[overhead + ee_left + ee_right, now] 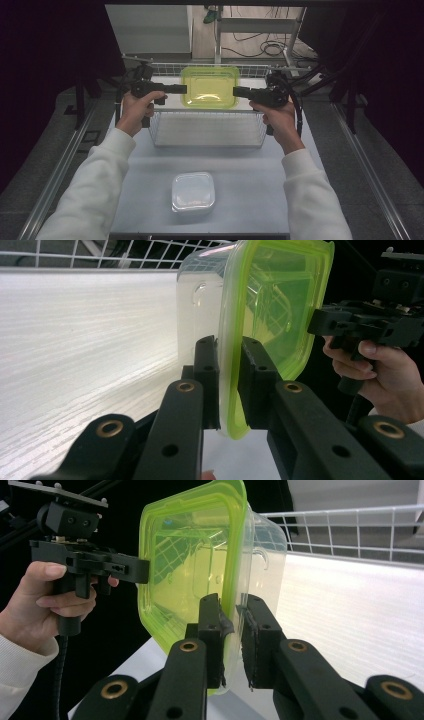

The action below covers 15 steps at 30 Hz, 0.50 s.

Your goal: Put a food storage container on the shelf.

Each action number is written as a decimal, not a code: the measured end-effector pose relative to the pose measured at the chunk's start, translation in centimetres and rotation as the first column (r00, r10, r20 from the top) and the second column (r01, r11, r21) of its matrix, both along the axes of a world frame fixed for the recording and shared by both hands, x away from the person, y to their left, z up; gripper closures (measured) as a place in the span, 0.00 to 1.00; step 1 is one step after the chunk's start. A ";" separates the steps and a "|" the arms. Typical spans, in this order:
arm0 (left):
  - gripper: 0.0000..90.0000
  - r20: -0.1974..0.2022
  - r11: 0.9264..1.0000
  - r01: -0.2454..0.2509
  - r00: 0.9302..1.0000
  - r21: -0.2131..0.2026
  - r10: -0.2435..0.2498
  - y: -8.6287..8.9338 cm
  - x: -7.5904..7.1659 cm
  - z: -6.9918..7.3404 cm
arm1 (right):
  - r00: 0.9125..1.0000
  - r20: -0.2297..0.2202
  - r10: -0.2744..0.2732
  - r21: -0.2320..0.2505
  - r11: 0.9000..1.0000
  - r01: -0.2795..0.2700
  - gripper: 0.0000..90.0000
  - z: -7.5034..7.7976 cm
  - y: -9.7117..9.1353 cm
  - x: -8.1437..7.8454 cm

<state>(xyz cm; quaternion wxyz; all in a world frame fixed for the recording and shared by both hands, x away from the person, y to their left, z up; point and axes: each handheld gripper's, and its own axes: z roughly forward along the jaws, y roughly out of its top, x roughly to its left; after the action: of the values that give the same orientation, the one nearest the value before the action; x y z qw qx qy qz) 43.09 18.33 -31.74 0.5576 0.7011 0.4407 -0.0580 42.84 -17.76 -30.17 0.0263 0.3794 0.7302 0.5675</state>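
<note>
From the high view I see my left gripper (181, 89) at the left side of the green-lidded container (210, 87), and its jaws are closed on the left rim of this box. In the left gripper view the two black jaws stand close together with the green lid edge (231, 390) pressed between the pads, so the grip is firm there. The container itself is a clear plastic box with a yellow-green lid, and it is held in the air between both grippers, above the far part of the wire basket (207, 129) that stands on the white table (150, 200). I think the box is lifted a little over the basket rim, but from above I cannot judge the height well. At the right side my right gripper (239, 92) is clamped on the opposite rim; in the right gripper view its jaws pinch the lid edge and the clear wall (260, 560) of the box together, with only a narrow gap between them. Near the front edge of the table, well apart from the basket, lies a second clear container (193, 192), which nobody touches.
</note>
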 end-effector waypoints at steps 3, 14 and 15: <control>0.89 -0.013 1.000 -0.007 1.000 0.004 0.007 -0.1 0.3 0.0 | 1.000 -0.030 -0.008 0.010 1.000 0.008 0.89 -0.3 0.0 0.4; 0.89 -0.096 1.000 -0.010 0.995 -0.009 0.009 0.3 2.0 -1.0 | 0.994 -0.107 -0.029 0.000 1.000 0.029 0.88 -0.9 0.4 1.8; 0.89 -0.104 1.000 -0.015 0.994 -0.008 0.014 0.3 2.1 -1.0 | 0.993 -0.111 -0.031 -0.002 1.000 0.031 0.88 -1.0 0.4 2.0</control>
<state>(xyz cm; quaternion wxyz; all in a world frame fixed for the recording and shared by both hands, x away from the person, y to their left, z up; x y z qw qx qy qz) 45.19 18.62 -32.75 0.5373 0.6915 0.4739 -0.0922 44.81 -17.34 -31.12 -0.0056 0.4215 0.7246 0.5452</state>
